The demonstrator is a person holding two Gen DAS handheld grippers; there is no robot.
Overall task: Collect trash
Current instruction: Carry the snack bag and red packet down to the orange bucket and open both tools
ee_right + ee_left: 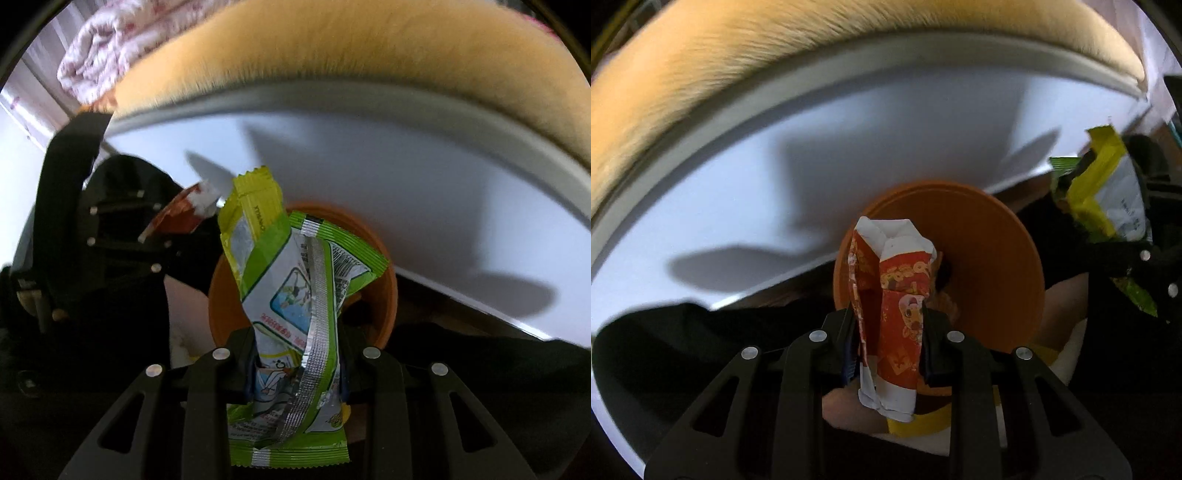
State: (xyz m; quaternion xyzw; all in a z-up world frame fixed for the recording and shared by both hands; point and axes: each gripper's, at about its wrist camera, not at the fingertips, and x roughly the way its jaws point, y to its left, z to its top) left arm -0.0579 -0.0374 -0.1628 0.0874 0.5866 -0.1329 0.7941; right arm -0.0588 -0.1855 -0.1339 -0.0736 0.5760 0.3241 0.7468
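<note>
My left gripper (888,332) is shut on a crumpled red and white wrapper (894,295) with a cartoon print, held upright over an orange bin (997,266). My right gripper (297,354) is shut on green and white snack wrappers (295,295), held over the same orange bin (384,295). The right gripper with its green wrapper (1100,192) shows at the right edge of the left wrist view. The left gripper with the red wrapper (177,214) shows at the left of the right wrist view. The two grippers are side by side, close together.
A white bed frame panel (775,184) runs behind the bin, with a yellow furry blanket (738,55) on top. A folded patterned quilt (103,55) lies at the far left. Dark fabric (683,350) lies low beside the bin.
</note>
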